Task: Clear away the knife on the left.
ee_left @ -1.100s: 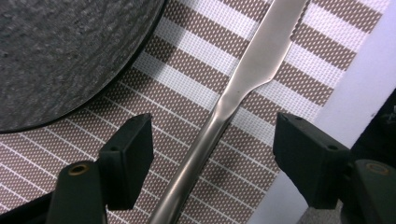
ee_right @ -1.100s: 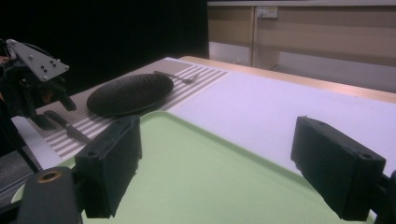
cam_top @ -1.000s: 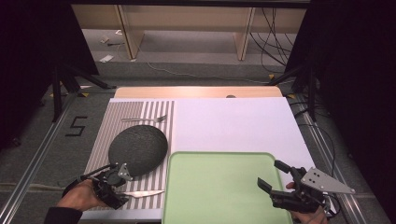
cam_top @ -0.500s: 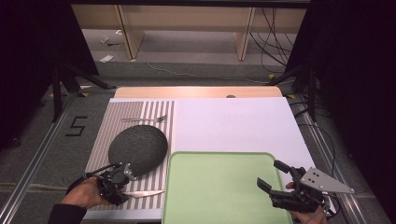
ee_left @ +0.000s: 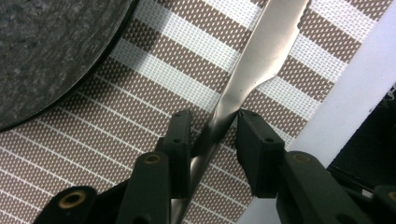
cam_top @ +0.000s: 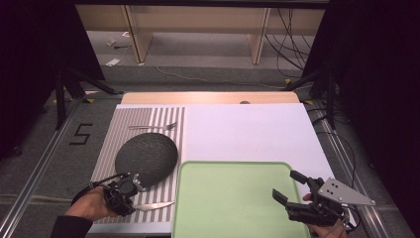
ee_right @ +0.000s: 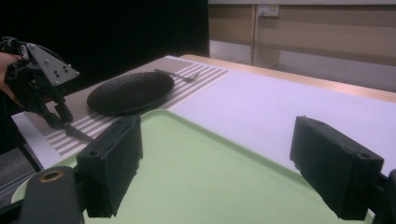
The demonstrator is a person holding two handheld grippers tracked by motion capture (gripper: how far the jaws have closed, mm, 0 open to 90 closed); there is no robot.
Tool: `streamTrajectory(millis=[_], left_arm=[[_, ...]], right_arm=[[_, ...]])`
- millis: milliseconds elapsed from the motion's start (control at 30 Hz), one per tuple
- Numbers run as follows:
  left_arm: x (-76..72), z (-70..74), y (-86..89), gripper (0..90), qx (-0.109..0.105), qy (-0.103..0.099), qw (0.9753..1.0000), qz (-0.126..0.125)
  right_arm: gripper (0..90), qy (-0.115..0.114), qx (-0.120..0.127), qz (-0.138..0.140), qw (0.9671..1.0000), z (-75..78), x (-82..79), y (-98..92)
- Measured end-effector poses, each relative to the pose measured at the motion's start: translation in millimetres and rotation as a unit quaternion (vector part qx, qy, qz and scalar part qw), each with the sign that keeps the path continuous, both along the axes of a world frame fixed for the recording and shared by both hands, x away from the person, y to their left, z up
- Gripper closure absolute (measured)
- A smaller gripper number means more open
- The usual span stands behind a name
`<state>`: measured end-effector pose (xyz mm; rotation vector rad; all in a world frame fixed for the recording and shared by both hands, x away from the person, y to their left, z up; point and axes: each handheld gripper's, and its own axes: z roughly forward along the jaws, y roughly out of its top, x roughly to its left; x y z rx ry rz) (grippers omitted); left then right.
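Left claw [ee_left: 212, 140] lower—perhaps gripping knife [ee_left: 261, 51]

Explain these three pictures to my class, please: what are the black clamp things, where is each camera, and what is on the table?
No robot here: a person holds one pair of hand tongs in each hand. The high view looks down from above the person's side of the table. The other two pictures come from small cameras riding on the tongs, looking along their black jaws.

On the table lie a striped placemat, a dark round plate on it, a fork beyond the plate, and a green tray on the white cover.

The left tongs sit near the plate; the left gripper view shows their jaws on either side of a knife lying on the mat, apparently touching its handle. The right tongs hang wide open above the tray, holding nothing.
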<state>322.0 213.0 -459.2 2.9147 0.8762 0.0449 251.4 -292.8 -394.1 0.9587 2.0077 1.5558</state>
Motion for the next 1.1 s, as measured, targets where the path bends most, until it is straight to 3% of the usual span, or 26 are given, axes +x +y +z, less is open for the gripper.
streamTrajectory(millis=[400,600,833,1100], left_arm=[[-2.3,0.3,0.2,77.9,0.007,0.005,0.9993,-0.037],[-1.7,0.3,0.1,79.1,0.007,0.007,0.9995,-0.031],[-0.4,0.8,-1.1,79.7,0.011,0.014,0.9998,0.002],[-1.4,2.9,-3.5,80.0,0.009,0.024,0.9996,0.014]], right_arm=[[17.9,-0.001,0.001,-0.001,1.0,0.0,-0.1,-0.2],[18.0,-0.003,0.001,-0.001,1.0,0.0,-0.1,-0.2],[18.1,-0.002,0.0,-0.002,1.0,0.0,0.0,-0.1],[18.3,-0.001,-0.001,-0.003,1.0,-0.1,0.0,-0.2]])
